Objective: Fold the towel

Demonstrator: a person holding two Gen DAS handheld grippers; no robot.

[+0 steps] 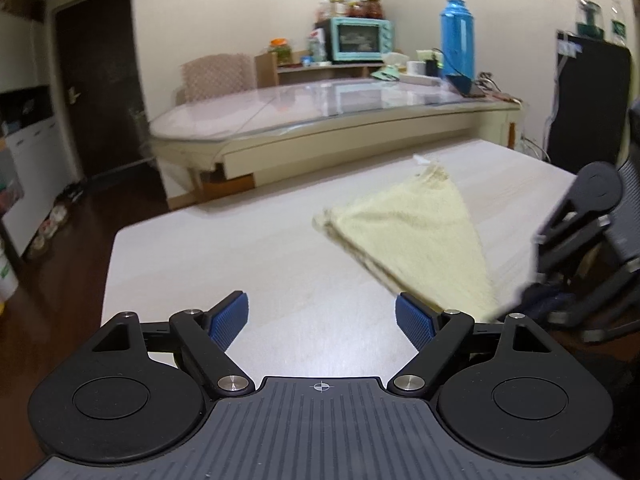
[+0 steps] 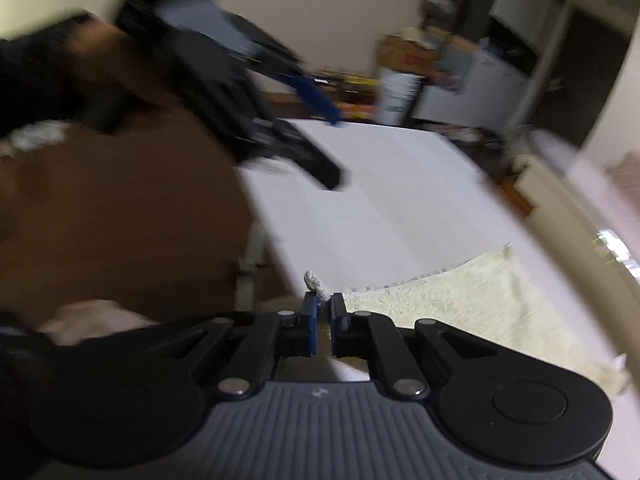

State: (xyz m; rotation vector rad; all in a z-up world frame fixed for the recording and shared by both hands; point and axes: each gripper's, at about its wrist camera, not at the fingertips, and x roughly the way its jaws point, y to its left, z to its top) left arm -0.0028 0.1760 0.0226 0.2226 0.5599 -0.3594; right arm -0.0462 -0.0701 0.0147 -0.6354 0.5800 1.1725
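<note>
The pale yellow terry towel [image 1: 416, 236] lies partly folded on the white worktop [image 1: 248, 248], its near corner clenched in the right gripper [image 2: 324, 312] jaws, the left gripper [image 1: 322, 316] jaws released beside it; further folding appears outstanding.

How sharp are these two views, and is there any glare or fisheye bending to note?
Left wrist view: mostly sharp, with the towel slightly smeared, glare on the glass tabletop, and walls bowed by the lens. Right wrist view: heavy motion blur over the room and the left tool; only the right tool, pinching a towel corner, looks crisp.
</note>
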